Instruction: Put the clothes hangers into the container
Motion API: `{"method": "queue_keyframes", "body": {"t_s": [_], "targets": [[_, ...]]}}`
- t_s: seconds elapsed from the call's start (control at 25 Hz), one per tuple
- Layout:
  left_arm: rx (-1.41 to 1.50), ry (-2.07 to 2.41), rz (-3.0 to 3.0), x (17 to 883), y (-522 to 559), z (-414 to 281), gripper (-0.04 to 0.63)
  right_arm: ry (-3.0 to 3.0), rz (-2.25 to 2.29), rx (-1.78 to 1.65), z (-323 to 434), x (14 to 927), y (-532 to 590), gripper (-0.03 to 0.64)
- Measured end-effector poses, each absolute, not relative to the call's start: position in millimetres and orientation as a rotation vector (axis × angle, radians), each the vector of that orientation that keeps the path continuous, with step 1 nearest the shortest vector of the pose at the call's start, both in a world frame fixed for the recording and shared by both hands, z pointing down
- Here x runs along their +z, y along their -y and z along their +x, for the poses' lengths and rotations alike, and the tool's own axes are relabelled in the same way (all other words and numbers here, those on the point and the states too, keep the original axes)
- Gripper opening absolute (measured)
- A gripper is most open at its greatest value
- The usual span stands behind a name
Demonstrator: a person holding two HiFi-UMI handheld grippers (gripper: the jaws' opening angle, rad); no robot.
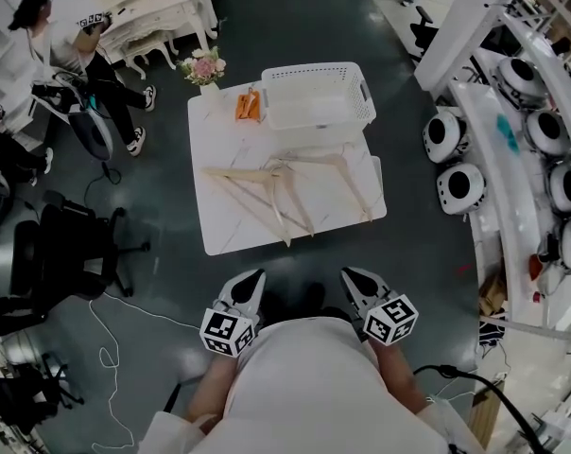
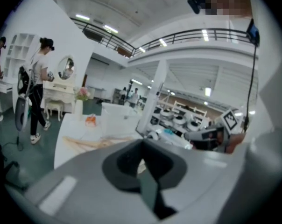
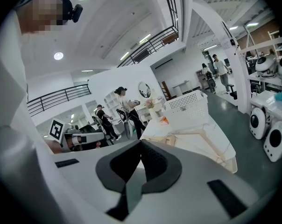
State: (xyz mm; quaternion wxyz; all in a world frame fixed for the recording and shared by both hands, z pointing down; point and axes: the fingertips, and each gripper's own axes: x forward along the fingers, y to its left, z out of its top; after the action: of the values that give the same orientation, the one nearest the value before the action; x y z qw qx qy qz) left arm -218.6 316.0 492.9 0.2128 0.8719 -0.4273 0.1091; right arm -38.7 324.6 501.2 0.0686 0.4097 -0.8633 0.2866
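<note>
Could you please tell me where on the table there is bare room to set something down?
On the table, the near-left corner, before the hangers, is bare, as is the left strip between the orange item and the hangers. Overlapping hangers crowd the middle; basket, orange item and flowers fill the far edge.

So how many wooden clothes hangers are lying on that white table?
3: a left hanger, a middle hanger overlapping it, a right hanger near the table's right edge, all before the white basket. They overlap, so another may hide.

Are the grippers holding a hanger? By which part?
No. The left gripper and right gripper are shut and empty; the hangers lie on the table.
</note>
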Motion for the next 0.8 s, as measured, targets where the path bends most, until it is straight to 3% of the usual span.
{"method": "queue_keyframes", "body": {"t_s": [0.8], "targets": [[0.343, 1.321, 2.353, 503.6, -273.5, -161.6, 0.001, 2.627, 1.133, 0.872, 43.7, 511.1, -289.7, 0.002]]}}
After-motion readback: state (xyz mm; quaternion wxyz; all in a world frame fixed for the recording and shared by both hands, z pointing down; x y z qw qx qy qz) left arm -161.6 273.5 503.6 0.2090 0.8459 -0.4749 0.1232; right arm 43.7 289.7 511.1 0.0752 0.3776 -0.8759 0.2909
